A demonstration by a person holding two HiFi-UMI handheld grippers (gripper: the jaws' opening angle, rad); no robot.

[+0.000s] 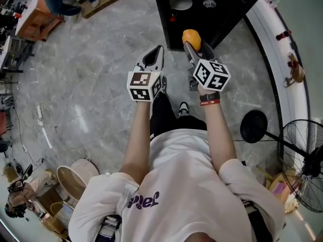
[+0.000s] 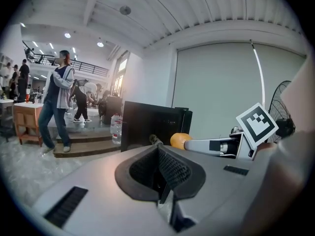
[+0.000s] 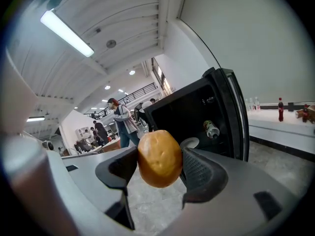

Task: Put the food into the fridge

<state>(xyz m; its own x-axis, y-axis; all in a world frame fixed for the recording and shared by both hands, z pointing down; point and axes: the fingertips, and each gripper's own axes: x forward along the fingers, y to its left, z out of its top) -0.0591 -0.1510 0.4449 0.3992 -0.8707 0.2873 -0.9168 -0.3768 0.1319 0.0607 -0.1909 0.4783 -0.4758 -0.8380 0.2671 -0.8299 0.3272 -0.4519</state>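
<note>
A round orange-brown piece of food sits between the pads of my right gripper, which is shut on it. In the head view the food is held up just in front of the open black fridge. A white plate and a bottle lie inside the fridge. My left gripper hangs beside the right one, to its left, over the floor. Its jaws meet with nothing between them. From the left gripper view I see the food and the fridge ahead.
A standing fan and a black round base are at my right. A white curved counter carrying a red bottle runs along the right. A bucket stands behind at left. People stand far off by steps.
</note>
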